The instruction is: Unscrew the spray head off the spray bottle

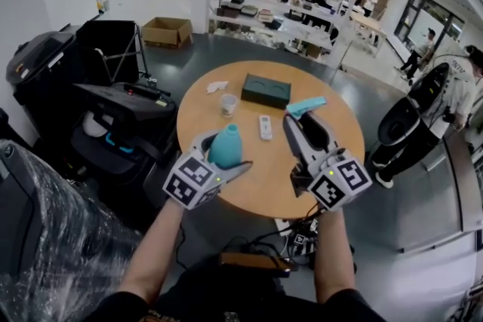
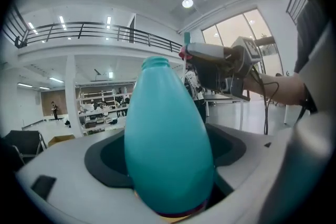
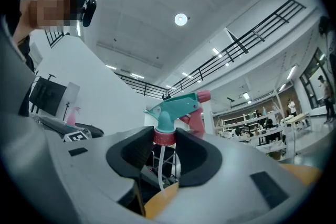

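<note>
Spray head (image 3: 177, 106): it is off the bottle. Your right gripper (image 3: 164, 139) pinches its pink collar, which leaves the trigger free, and the dip tube hangs clear below.
Bottle (image 2: 168, 149): it is upright in your left gripper (image 1: 224, 156), jaws pressed on its belly. The bare neck is open at the top; upright likely guards against spilling.
Position: both hang above the table (image 1: 249, 196), the head to the right of the bottle and apart from it.
Room: bare wood lies under and between your grippers. The remote (image 1: 266, 127), cup (image 1: 229, 104) and dark box (image 1: 266, 90) sit farther back.
Edge: the near rim is close under your hands, so set things down further in.
</note>
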Demonstrator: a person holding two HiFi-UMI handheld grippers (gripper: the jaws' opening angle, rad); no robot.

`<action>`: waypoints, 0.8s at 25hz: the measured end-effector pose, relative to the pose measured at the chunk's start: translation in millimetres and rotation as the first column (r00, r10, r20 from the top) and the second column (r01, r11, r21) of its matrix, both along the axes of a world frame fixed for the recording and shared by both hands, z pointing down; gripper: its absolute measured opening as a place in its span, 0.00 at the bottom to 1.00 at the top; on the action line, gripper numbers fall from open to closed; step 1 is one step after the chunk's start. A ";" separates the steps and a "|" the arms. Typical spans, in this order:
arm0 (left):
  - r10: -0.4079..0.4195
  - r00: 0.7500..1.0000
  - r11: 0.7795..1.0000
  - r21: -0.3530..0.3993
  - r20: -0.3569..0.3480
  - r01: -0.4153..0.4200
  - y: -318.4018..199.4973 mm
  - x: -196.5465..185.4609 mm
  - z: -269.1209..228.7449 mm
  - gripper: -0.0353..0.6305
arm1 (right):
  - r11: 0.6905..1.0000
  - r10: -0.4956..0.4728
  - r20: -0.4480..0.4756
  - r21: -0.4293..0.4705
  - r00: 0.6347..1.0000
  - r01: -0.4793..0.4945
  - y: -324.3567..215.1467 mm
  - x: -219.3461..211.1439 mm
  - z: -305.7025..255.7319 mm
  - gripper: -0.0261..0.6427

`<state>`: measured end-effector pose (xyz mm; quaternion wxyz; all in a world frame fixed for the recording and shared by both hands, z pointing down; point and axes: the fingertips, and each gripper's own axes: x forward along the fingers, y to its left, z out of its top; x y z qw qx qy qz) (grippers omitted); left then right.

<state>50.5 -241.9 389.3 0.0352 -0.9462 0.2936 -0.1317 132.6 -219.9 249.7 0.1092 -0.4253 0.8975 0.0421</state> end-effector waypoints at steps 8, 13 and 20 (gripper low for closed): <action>-0.009 1.000 1.000 0.010 -0.015 0.009 -1.4 3.6 -8.3 0.69 | 0.996 0.053 -0.050 -0.068 0.997 -0.056 -10.5 2.1 39.2 0.24; 0.001 1.000 1.000 0.012 -0.014 -0.001 -0.4 5.1 -7.8 0.69 | 0.992 0.077 -0.068 -0.094 0.995 -0.083 -12.5 0.6 54.8 0.24; 0.014 1.000 1.000 0.004 -0.016 -0.014 6.0 9.7 -8.6 0.69 | 0.988 0.111 -0.090 -0.101 0.990 -0.120 -9.7 1.7 65.7 0.24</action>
